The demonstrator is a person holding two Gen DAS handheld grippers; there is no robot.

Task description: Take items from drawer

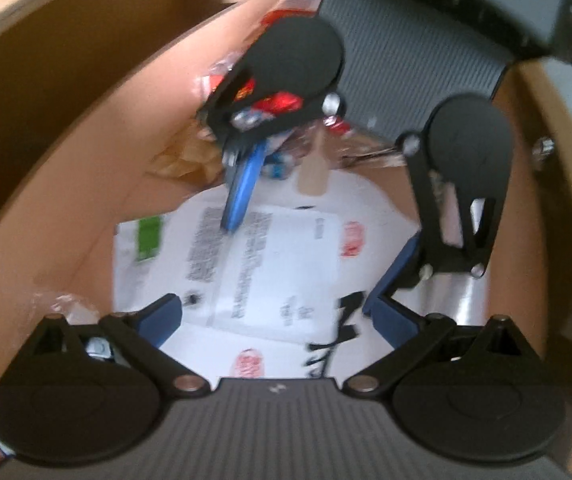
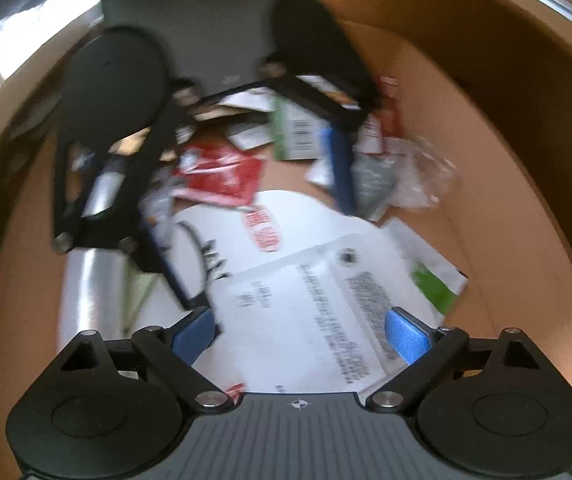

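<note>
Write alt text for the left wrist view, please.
Both tongs, left and right, hang open, facing each other, over a white printed envelope lying flat in a brown drawer. Red snack wrappers and clear plastic sit behind the right one; the picture is motion-blurred.

White printed envelope (image 1: pixel 270 276), red packet (image 2: pixel 222 178), tan drawer (image 2: pixel 497 184).

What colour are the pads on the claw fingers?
Blue. The right claw's pads show it best, in the right wrist view.
</note>
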